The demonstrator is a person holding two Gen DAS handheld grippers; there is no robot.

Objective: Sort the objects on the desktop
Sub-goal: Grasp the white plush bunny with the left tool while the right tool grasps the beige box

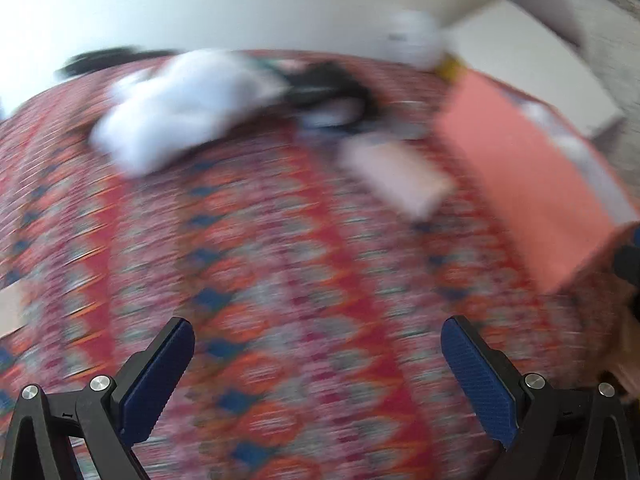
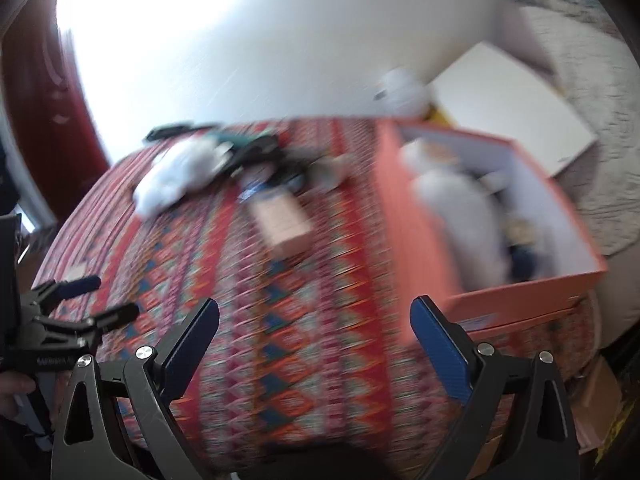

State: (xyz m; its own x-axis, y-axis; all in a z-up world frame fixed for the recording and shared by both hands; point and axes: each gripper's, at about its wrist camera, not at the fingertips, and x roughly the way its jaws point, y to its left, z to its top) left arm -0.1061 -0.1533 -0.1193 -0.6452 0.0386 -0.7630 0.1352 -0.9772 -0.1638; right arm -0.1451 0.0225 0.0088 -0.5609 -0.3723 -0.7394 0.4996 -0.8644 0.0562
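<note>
Right wrist view: both the left gripper [image 2: 108,300] and right gripper [image 2: 314,342] are wide open, holding nothing; blur could make them bump the orange box [image 2: 416,240].

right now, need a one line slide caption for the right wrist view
Open right tongs hover over a patterned tablecloth, an orange box of sorted items to the right, motion-blurred.
</note>
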